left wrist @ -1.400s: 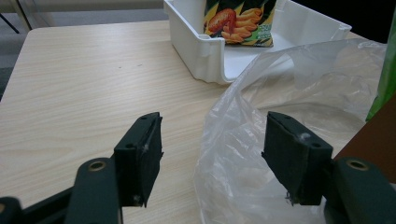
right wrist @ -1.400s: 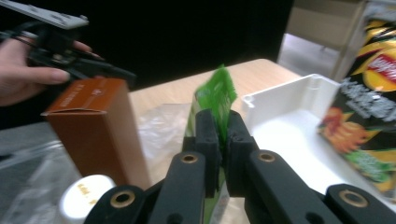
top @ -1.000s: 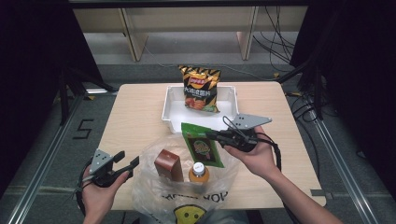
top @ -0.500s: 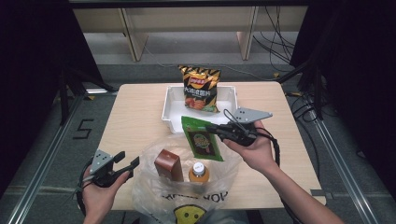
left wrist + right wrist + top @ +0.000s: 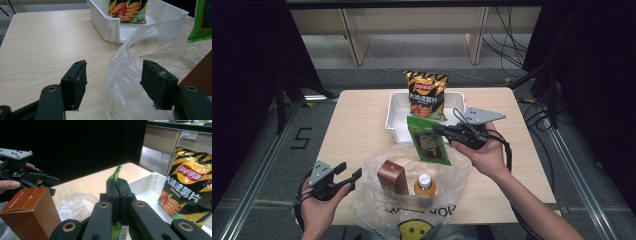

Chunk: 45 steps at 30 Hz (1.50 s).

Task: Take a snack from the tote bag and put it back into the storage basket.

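High view: our right gripper [image 5: 439, 131] clamps the green packet [image 5: 428, 142], hanging lengthwise just before the white bin [image 5: 394, 111]; left gripper [image 5: 349, 172] gapes.

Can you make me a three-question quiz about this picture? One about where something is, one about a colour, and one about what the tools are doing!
1. Where does the chips bag stand?
A. in the white bin
B. in the plastic bag
C. on the floor

2. What colour is the packet that the right tool holds?
A. blue
B. green
C. pink

3. How is the left tool?
A. shut on the bottle
B. shut on the box
C. open, holding nothing

Answers:
1. A, the chips bag stands upright inside the white bin.
2. B, the packet clamped in the right tool is green.
3. C, in the left gripper view its jaws stand apart at the plastic bag's rim.
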### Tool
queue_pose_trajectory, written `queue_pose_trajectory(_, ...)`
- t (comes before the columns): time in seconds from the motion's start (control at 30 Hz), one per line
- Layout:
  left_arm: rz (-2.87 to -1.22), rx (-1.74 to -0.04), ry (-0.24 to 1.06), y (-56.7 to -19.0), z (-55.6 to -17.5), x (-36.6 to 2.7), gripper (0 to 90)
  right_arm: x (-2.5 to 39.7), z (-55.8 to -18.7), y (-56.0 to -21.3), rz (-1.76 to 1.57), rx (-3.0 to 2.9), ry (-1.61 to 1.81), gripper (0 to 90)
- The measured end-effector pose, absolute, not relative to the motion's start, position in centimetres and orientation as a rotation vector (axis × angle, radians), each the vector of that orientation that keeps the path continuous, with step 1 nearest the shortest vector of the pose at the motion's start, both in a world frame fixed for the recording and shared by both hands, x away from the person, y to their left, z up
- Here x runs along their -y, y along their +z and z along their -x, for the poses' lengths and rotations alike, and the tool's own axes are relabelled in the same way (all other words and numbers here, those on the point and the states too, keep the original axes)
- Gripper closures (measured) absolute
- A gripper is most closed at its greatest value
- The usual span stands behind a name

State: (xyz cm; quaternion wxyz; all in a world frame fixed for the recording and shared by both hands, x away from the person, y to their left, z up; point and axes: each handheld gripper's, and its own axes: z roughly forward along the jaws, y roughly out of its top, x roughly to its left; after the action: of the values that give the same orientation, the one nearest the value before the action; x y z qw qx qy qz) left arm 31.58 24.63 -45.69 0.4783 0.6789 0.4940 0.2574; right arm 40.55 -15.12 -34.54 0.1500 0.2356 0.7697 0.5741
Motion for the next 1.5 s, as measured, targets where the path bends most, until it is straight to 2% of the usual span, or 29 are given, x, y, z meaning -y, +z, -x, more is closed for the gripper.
queue_pose_trajectory(1.5, -1.663, -1.206, 0.622, -45.9, -31.7, -24.7, 36.8, 14.0, -45.3, -32.0, -0.702, -2.146, 1.652, 90.0)
